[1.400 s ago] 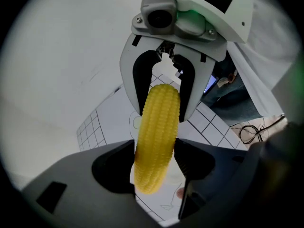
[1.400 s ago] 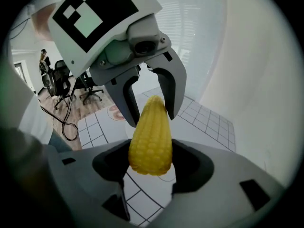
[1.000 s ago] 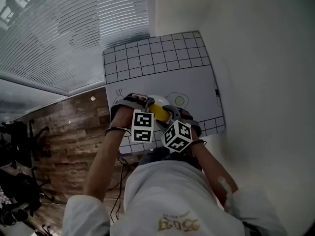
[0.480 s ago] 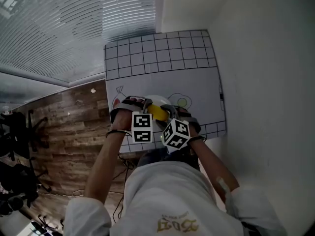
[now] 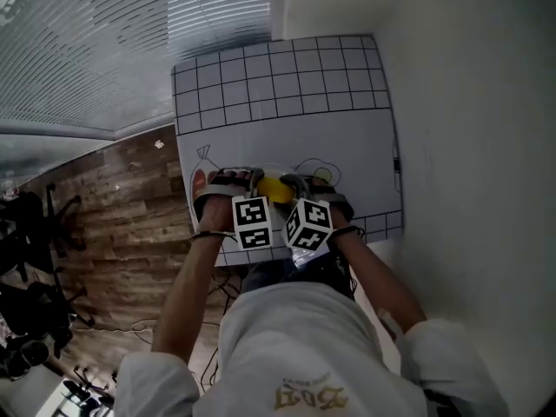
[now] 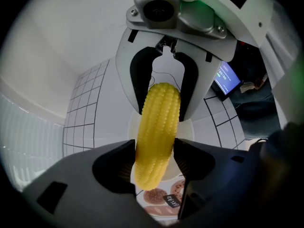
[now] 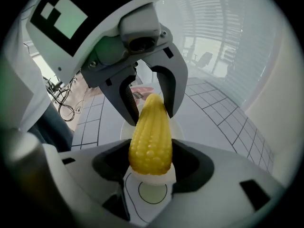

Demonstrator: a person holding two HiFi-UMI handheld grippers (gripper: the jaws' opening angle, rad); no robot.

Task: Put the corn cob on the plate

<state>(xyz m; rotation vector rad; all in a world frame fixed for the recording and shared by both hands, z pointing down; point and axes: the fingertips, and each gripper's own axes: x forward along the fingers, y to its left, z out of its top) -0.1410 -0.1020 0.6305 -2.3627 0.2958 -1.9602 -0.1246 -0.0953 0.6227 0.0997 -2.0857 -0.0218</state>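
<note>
**While two grippers share it, the corn cob hangs over the plate**

Where the person's hands meet at the near edge of the table, the corn cob (image 5: 275, 189) is held lengthwise between both tools, one end in each. The left gripper (image 6: 154, 167) has its dark jaws closed against the sides of the narrower end of the cob, as its own view shows. The right gripper (image 7: 151, 164) clamps the blunt end in the same way, jaws pressed on the yellow kernels.

The cob sits directly over the white plate (image 6: 188, 128), whose rim shows on either side of it in both gripper views. Whether the cob touches the plate cannot be told.

The plate rests on a white mat (image 5: 287, 102) printed with a black grid. A picture of bread (image 6: 154, 209) is printed just beside the plate, and a drawn circle (image 7: 153, 192) lies on the mat under the right gripper. From the head view, the two marker cubes (image 5: 252, 222) stand side by side above the person's wrists. A wooden floor (image 5: 113, 224) lies to the left of the table.
</note>
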